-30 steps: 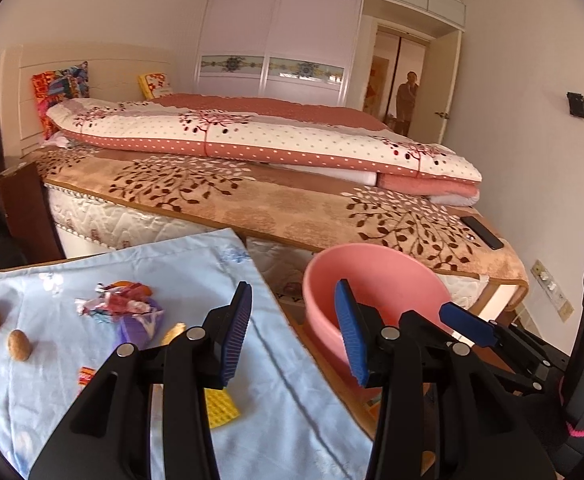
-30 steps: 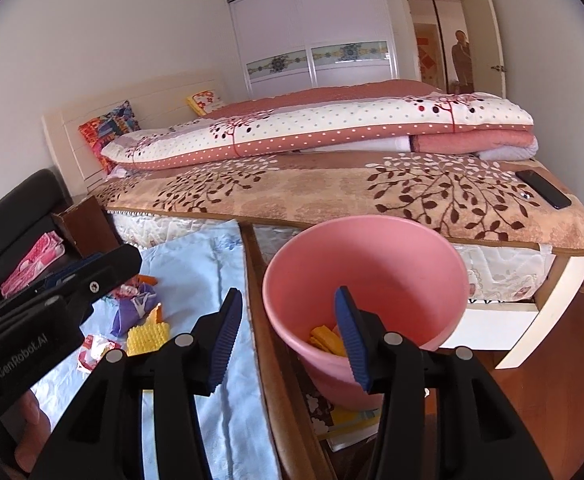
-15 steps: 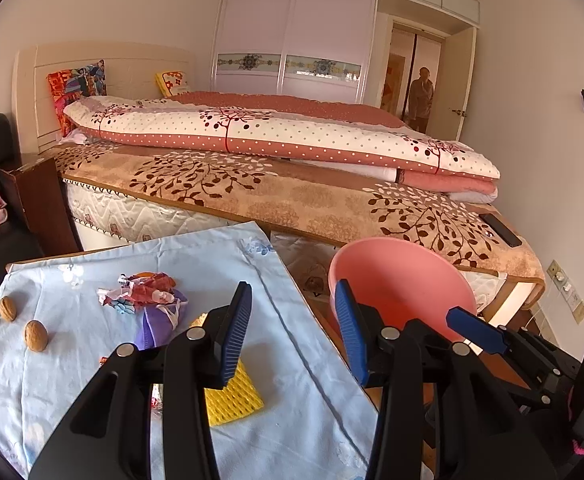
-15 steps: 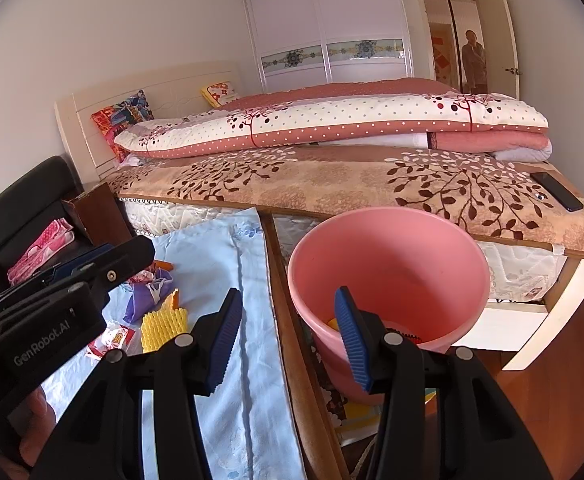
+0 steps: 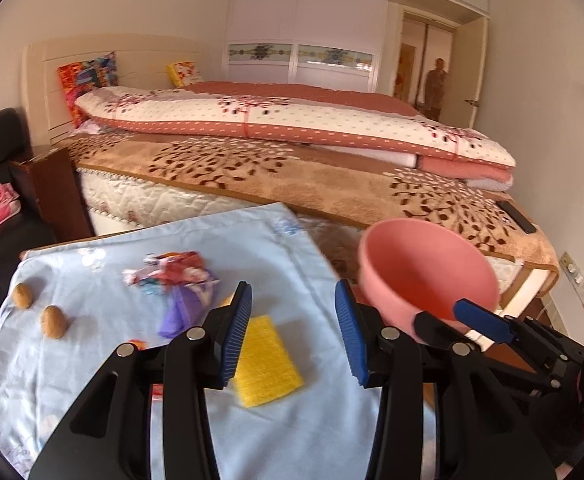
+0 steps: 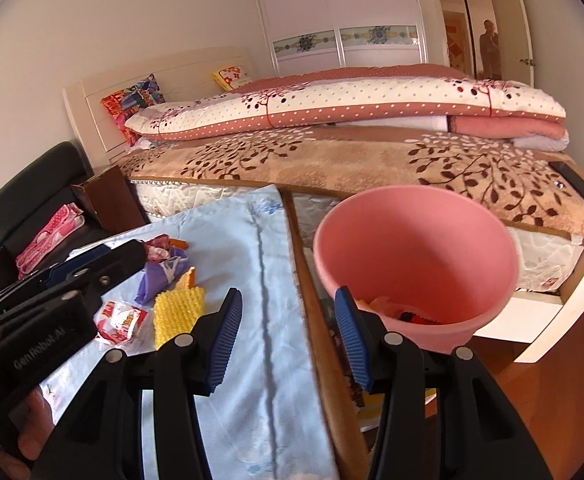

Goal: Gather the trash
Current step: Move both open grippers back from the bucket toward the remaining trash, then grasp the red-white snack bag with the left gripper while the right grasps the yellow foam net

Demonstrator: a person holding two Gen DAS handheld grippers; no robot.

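Observation:
A yellow foam net [image 5: 266,362] [image 6: 177,313] lies on the light blue cloth [image 5: 276,264] [image 6: 244,256] over the table. Behind it sit a purple wrapper [image 5: 186,306] [image 6: 158,278], a crumpled red and white wrapper [image 5: 172,274] and a red and white packet [image 6: 120,318]. My left gripper [image 5: 292,334] hovers open above the foam net, nothing between its fingers. My right gripper [image 6: 286,338] is open and empty over the table's right edge. The pink bucket [image 5: 428,276] [image 6: 412,248] stands to the right of the table, with some trash inside.
Two walnuts [image 5: 38,308] lie at the cloth's left. A bed [image 5: 312,176] with folded quilts runs behind the table; a black phone [image 6: 574,187] lies on it. A black chair [image 6: 24,196] stands left. A person [image 5: 436,88] stands in the far doorway.
Both grippers have shifted and tipped slightly down over the table. The yellow foam net now shows between the left gripper's fingers; the bucket's inside shows more in the right wrist view.

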